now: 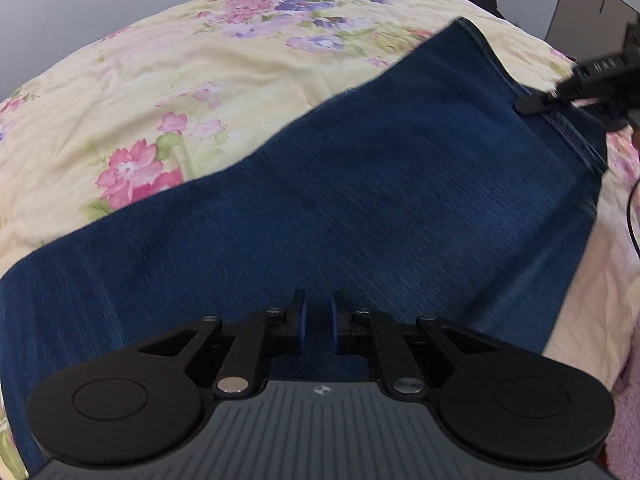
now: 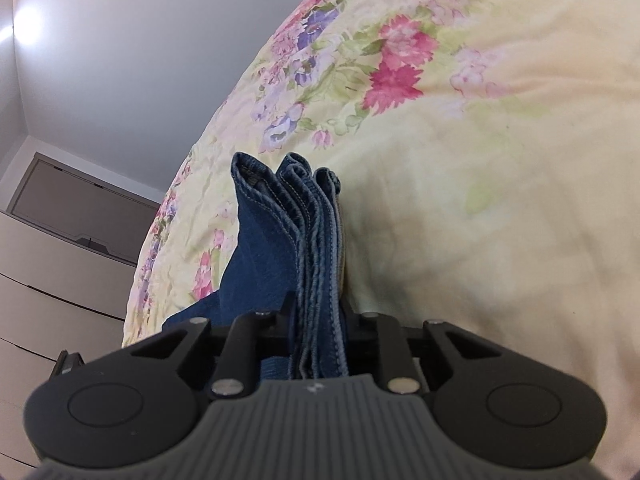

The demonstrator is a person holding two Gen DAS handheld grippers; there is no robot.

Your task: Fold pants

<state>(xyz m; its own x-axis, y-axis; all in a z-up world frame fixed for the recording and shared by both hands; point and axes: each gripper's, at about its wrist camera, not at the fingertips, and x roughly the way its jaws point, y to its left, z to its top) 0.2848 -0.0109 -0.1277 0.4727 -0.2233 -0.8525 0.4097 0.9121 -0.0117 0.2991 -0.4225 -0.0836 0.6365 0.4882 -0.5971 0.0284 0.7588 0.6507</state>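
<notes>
Floral bedspread (image 1: 248, 76) on bed; blue jeans (image 1: 360, 208) lying across.

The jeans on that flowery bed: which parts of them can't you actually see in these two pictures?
- Left wrist view: the jeans run under the left tongs and off the lower left edge; the cloth is motion-blurred.
- Left wrist view: whether those tongs pinch cloth; the camera body hides it.
- Right wrist view: the right tongs clamp stacked hems; everything behind is hidden.

The pants (image 1: 360, 208) run off the left wrist view's left edge, blurred, and the right hand-held gripper (image 1: 536, 104) is cut by its right edge.
</notes>
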